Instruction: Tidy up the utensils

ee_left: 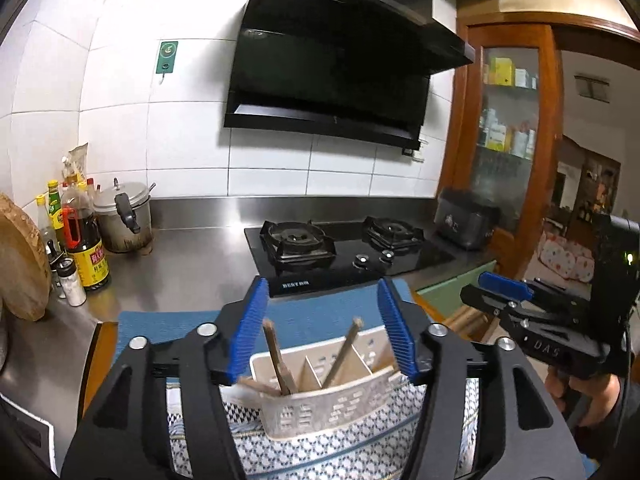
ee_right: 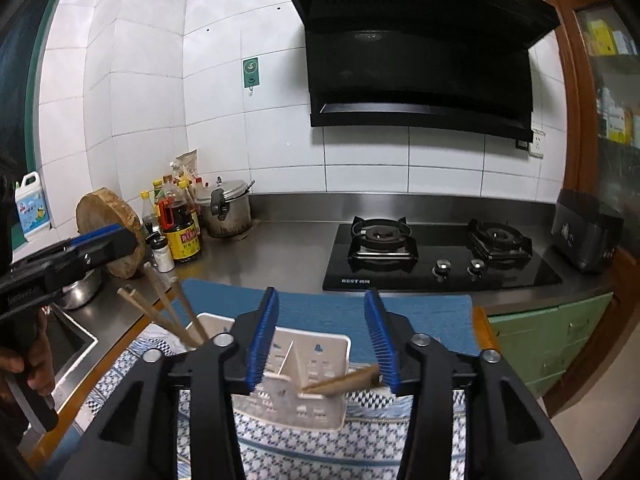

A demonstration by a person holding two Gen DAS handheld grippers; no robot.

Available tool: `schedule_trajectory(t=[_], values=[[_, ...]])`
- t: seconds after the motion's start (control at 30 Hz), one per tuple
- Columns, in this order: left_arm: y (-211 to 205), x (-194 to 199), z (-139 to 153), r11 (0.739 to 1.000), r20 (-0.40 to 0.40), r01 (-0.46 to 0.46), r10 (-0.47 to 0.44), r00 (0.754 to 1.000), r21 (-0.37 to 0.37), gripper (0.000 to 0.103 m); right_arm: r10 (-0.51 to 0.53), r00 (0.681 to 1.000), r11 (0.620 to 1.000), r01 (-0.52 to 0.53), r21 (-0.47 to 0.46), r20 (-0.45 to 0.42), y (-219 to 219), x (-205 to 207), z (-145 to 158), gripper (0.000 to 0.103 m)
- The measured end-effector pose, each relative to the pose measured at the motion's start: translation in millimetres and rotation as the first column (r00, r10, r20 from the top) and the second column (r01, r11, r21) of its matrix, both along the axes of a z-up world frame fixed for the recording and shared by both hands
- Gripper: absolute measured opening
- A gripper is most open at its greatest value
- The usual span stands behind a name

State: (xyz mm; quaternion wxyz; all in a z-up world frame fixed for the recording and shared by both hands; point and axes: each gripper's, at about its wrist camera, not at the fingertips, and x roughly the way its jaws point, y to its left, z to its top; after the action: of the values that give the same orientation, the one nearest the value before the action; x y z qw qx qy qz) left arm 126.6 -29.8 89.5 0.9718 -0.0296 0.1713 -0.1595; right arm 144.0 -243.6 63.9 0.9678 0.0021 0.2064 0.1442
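Note:
A white perforated utensil caddy (ee_left: 320,408) with dividers stands on a patterned cloth. Wooden utensils (ee_left: 280,360) lean in its compartments. My left gripper (ee_left: 322,328) is open and empty, hovering just above and in front of the caddy. In the right wrist view the caddy (ee_right: 296,392) sits below my right gripper (ee_right: 322,336), which is open and empty. A wooden utensil (ee_right: 344,380) lies tilted over the caddy's right rim by the right finger. Several wooden sticks (ee_right: 168,312) lean in its left compartment. The other gripper shows at the right (ee_left: 504,292) and at the left (ee_right: 80,248).
A blue mat (ee_right: 420,320) lies behind the caddy. A black gas hob (ee_right: 440,252) sits on the steel counter. Sauce bottles (ee_right: 180,224), a pot (ee_right: 228,208) and a round wooden board (ee_right: 108,232) stand at the left. A sink (ee_right: 64,336) is lower left.

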Motion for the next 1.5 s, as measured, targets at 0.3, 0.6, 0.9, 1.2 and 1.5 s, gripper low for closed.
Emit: schedule_trajectory(t=[0.3, 0.6, 0.9, 1.2, 1.5], values=[[-0.9, -36.8, -26.9, 1.0, -0.049, 0.005, -0.003, 0.999, 0.031, 0.084, -0.034, 0.998, 0.999, 0.035, 0.019, -0.058, -8.0, -39.1, -18.8, 0.071], [4.9, -66.4, -58.1, 0.998, -0.108, -0.042, 0.048, 0.993, 0.057, 0.097, -0.071, 0.994, 0.997, 0.07, -0.019, -0.085, -7.3, -74.6, -41.8, 0.085], [9.4, -85.6, -74.2, 0.995, -0.142, -0.074, 0.083, 0.986, 0.07, 0.098, -0.074, 0.989, 0.997, 0.072, -0.024, -0.129, -3.0, -94.3, -58.3, 0.09], [13.7, -96.5, -78.2, 0.997, -0.18, -0.069, 0.072, 0.981, 0.025, 0.098, -0.084, 0.983, 0.996, 0.083, -0.013, -0.161, -3.9, -105.4, -66.8, 0.091], [16.8, -103.9, -85.8, 0.995, -0.197, -0.091, 0.096, 0.976, 0.032, 0.098, -0.096, 0.978, 0.995, 0.098, 0.0, -0.184, -8.6, -114.2, -72.5, 0.091]])
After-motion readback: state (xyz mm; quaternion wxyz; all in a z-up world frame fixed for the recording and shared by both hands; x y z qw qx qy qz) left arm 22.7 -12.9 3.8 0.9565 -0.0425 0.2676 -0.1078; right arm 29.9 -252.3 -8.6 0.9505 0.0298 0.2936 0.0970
